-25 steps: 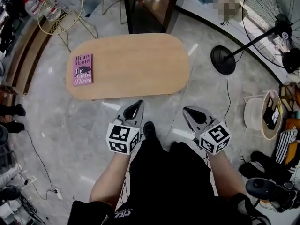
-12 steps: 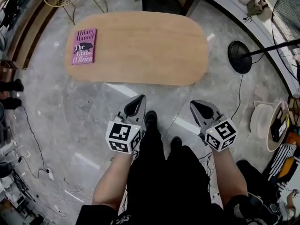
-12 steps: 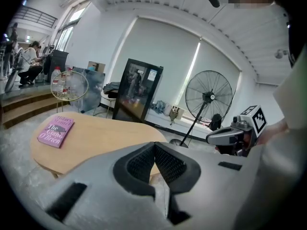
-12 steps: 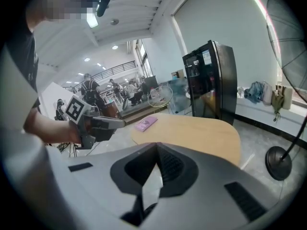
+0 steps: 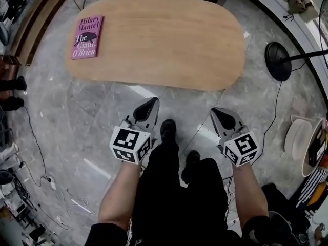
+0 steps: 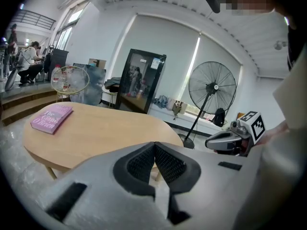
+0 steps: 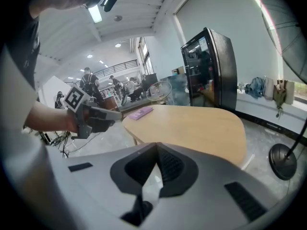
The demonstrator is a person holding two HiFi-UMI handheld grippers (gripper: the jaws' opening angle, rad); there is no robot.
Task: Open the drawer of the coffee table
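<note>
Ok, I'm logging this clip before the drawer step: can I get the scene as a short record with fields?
table: coffee table, oval, wooden top
book: pink, lying near the table's left end in the head view
drawer: not visible in any view
left tongs: shut, empty, short of the table
right tongs: shut, empty, short of the table

Open floor (image 5: pixel 92 119) before coffee table (image 5: pixel 164 40)
</note>
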